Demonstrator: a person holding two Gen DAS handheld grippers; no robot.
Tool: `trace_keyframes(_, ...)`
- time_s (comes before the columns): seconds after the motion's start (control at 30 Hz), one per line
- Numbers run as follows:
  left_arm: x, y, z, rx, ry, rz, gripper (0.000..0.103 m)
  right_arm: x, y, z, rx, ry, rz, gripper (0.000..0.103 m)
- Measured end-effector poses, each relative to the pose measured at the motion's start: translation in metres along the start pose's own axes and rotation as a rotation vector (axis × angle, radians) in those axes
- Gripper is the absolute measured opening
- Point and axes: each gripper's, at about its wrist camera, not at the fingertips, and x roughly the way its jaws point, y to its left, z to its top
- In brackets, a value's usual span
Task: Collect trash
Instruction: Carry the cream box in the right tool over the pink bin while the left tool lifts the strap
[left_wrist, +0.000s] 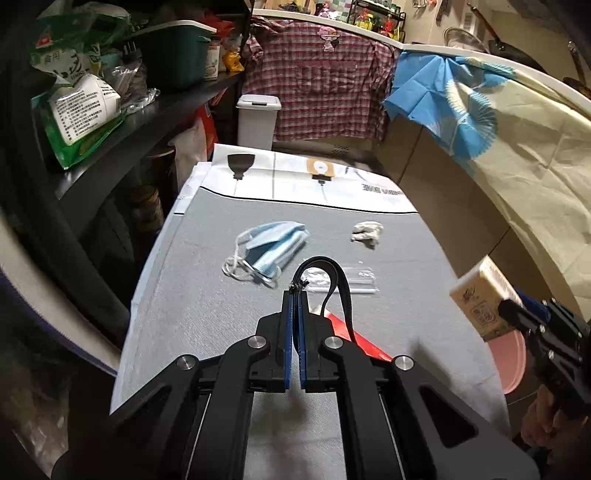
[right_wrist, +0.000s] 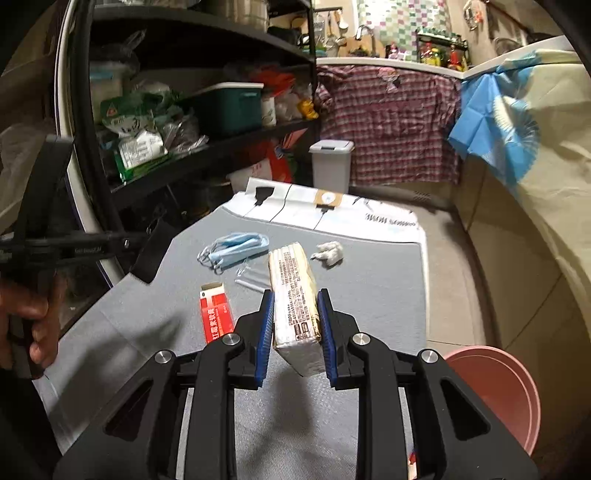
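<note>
My left gripper (left_wrist: 295, 295) is shut, its blue pads pinching the end of a black strap (left_wrist: 334, 284) that loops up over the grey mat (left_wrist: 207, 295). My right gripper (right_wrist: 295, 295) is shut on a cream tissue pack (right_wrist: 295, 317), held lengthwise above the mat. In the left wrist view that tissue pack (left_wrist: 480, 299) shows at the right edge. On the mat lie blue face masks (left_wrist: 271, 245) (right_wrist: 236, 245), a crumpled white tissue (left_wrist: 365, 230) (right_wrist: 327, 253), a clear plastic wrapper (left_wrist: 354, 280) (right_wrist: 251, 277) and a red box (right_wrist: 216, 314).
A pink bucket (right_wrist: 495, 387) (left_wrist: 506, 365) stands below the mat's right edge. A white lidded bin (left_wrist: 257, 120) (right_wrist: 330, 162) sits beyond the far end. Dark shelves (right_wrist: 207, 147) packed with bags and a green box line the left side. Cloth-draped counters curve along the right.
</note>
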Motion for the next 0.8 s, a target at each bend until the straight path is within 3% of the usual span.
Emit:
trace_keyframes(0.43,-0.031,-0.038,-0.03,0.061,-0.045,-0.044,0.003,-0.069,-0.03,0.002,0.092,-0.05,-0.054,0.024)
trace_keyframes(0.8,-0.036,-0.067,-0.043,0.125,-0.066,-0.065,0.003,-0.124,-0.079,-0.022,0.129,-0.082,-0.161,0.024)
